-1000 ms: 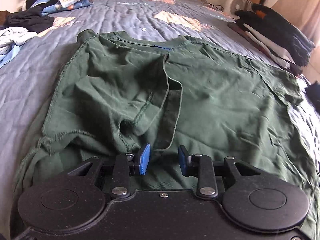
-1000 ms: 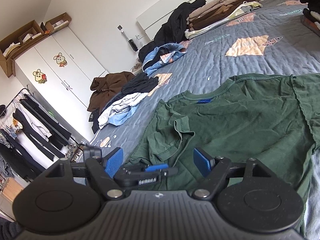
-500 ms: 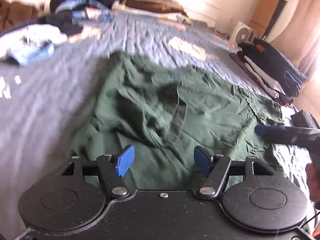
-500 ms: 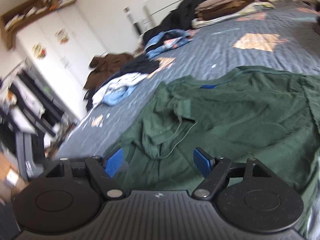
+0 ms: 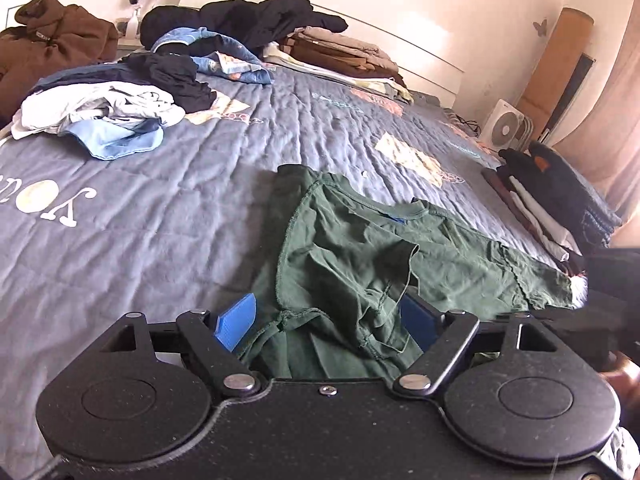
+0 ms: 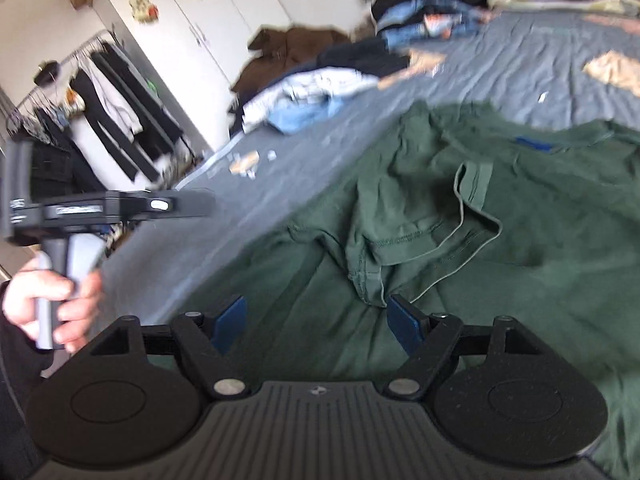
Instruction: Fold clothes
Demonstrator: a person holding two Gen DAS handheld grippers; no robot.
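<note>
Your left gripper (image 5: 328, 322) hangs low over the near edge of the green T-shirt (image 5: 360, 264), and its jaws are opening: the two blue pads (image 5: 236, 320) stand wide apart, with crumpled green cloth showing in the gap between them but neither pad pressing on it. Your right gripper (image 6: 316, 322) also has its jaws well apart and grips nothing; in its view the shirt's body lies under and beyond the fingers, and the tip of a folded-in sleeve (image 6: 420, 236) reaches down toward the space between the pads without touching them. The T-shirt lies spread on the grey-blue bedspread (image 5: 160, 216), neck opening toward the headboard, its blue neck label (image 6: 534, 144) showing, one sleeve turned in over the chest and the other still stretched out flat toward the bed's right edge. In the right wrist view you can see your left hand (image 6: 52, 300) wrapped round the handle of the left gripper, off the bed's side, with a clothes rack (image 6: 100, 108) and white wardrobe doors (image 6: 192, 28) behind it; that view is blurred. A loose heap of white, blue and dark clothes (image 5: 112, 116) sits on the far left of the bed, well apart from the shirt. A folded stack (image 5: 552, 208) rests along the right edge, and more folded brown and beige pieces (image 5: 340, 52) lie up by the headboard
</note>
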